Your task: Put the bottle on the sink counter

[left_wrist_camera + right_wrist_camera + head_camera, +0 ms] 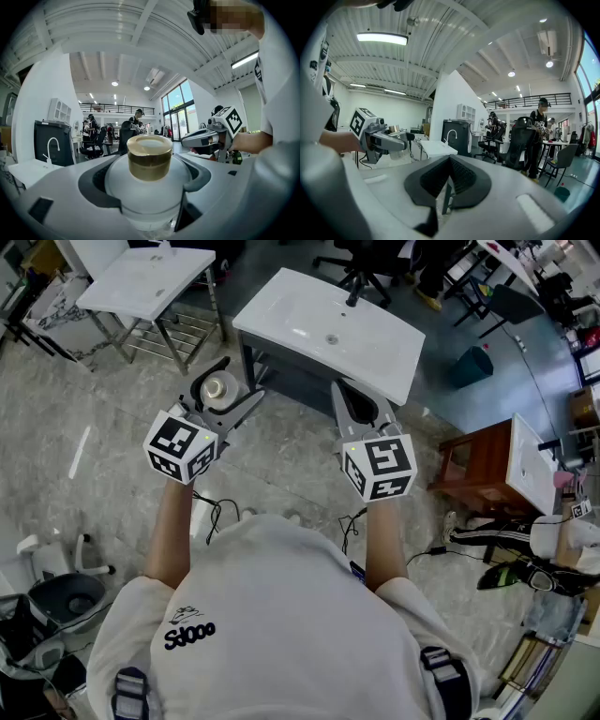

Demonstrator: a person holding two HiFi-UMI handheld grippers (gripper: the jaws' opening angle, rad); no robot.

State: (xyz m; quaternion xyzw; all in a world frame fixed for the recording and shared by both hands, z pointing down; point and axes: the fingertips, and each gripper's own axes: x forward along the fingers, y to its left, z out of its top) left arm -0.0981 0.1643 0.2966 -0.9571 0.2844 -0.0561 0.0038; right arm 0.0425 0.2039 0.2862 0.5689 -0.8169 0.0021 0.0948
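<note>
Carry step: left tool [225, 395] clamped on the gold-capped pale round bottle [150, 159]; right tool [349, 399] closed, empty. Next I reach far to the white sink surface [300, 301] and set it down upright.

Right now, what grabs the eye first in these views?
A gold-capped bottle fills the left gripper view, clamped upright in the left gripper's jaws. Straight ahead in the head view stands a white sink counter, just beyond both grippers. The right gripper is held level next to the left one, its jaws closed on nothing.
</note>
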